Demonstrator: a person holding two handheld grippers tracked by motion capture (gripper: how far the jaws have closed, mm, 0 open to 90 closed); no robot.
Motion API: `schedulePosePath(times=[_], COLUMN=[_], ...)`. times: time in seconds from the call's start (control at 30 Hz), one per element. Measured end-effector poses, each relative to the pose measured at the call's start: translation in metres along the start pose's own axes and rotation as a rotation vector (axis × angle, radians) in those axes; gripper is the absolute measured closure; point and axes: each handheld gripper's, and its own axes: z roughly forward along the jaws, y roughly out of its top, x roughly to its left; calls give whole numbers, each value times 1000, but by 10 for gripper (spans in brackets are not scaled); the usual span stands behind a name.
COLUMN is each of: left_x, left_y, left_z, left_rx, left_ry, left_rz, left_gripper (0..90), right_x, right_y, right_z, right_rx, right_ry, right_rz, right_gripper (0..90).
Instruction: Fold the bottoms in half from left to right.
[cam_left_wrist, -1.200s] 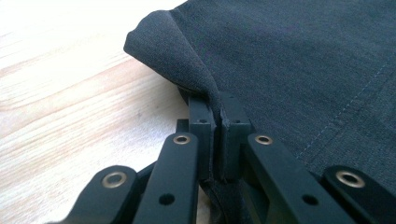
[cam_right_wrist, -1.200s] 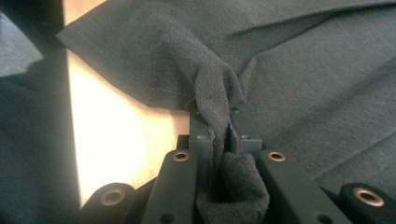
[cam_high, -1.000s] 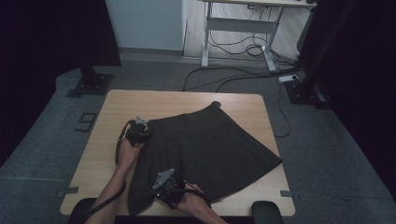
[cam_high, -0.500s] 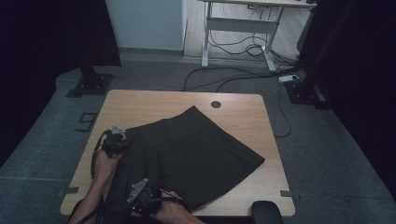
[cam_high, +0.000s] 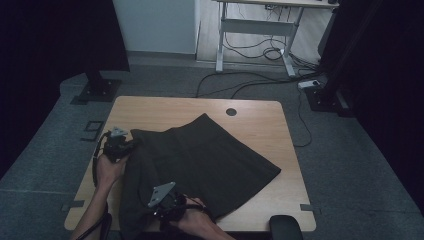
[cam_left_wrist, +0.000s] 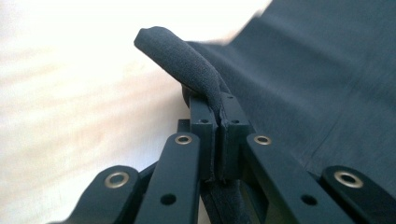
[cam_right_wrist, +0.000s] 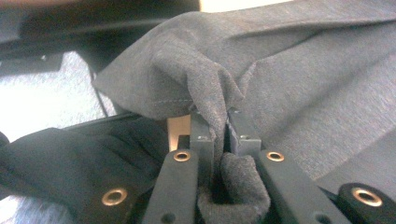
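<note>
A dark pleated skirt (cam_high: 210, 160) lies spread on the wooden table (cam_high: 260, 125), its near-left part hanging over the front edge. My left gripper (cam_high: 131, 145) is at the skirt's left corner, jaws shut on a rolled edge of the skirt (cam_left_wrist: 187, 56). My right gripper (cam_high: 159, 209) sits at the table's front edge, jaws shut on a bunched fold of the skirt (cam_right_wrist: 205, 88). In the left gripper view the gripper (cam_left_wrist: 219, 116) pinches the cloth above the pale tabletop. In the right gripper view the gripper (cam_right_wrist: 219, 122) has cloth squeezed between its jaws.
A round cable hole (cam_high: 231, 112) lies near the table's far edge. A black chair armrest (cam_high: 286, 227) stands at the front right. Behind the table are a desk frame (cam_high: 255, 30), floor cables (cam_high: 260, 85) and a black stand base (cam_high: 97, 90).
Both grippers have pulled the skirt left and toward the front edge. The left gripper moved left; the right gripper moved back to the table's front, with cloth now draping over the edge.
</note>
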Motion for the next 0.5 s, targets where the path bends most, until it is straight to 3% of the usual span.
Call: schedulePosePath(times=[0.17,0.33,0.5], left_x=[-16,-40,-61], left_y=[32,64,89], left_z=[3,17,30], left_rx=[-44,-71,-97], left_ry=[-28,-52,-84], left_rz=[40,104,140], left_gripper=[861,861,861], right_x=[-9,-20,-30], right_y=[-5,-17,-31], right_z=[-37,-71,-102], right_rx=[-45,-89,-124], right_ry=[-64,-120,-168], right_rz=[31,69,113], right_gripper=[824,825,825])
